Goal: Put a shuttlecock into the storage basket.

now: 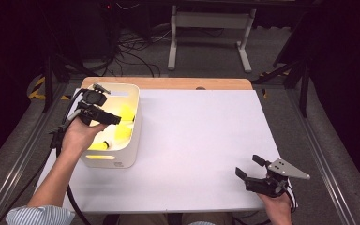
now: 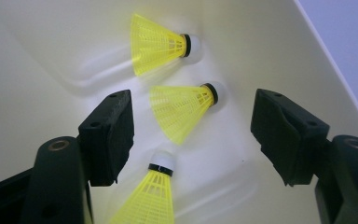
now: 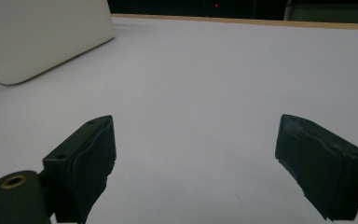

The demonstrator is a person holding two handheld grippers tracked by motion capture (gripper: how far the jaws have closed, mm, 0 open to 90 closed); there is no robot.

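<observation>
I am watching the left hand-held gripper point(image 1: 114, 120) hanging over the bin point(image 1: 130, 154), its jaws standing apart with nothing between the pads. In the left gripper view three yellow shuttlecocks are lying on the bin floor under it: the middle shuttlecock point(image 2: 182, 112) is sitting in the gap between the jaws without touching either pad, the far shuttlecock point(image 2: 156, 44) is lying just beyond it, and the near shuttlecock point(image 2: 151, 196) is lying closest to the gripper, cork pointing toward the middle one. The two farther ones are lying with their corks against the bin wall.

My left hand point(image 1: 77, 136) is reaching in from the bin's near left corner, forearm angled up from the bottom edge, a striped sleeve point(image 1: 40, 215) at the elbow, the gripper pointing across the bin's opening and tipped down into it.

The right hand-held gripper point(image 1: 250, 168) is resting well apart from the bin, at the near right corner of the white worktop point(image 1: 201, 140), jaws spread wide and empty, pointing back toward the bin.
</observation>
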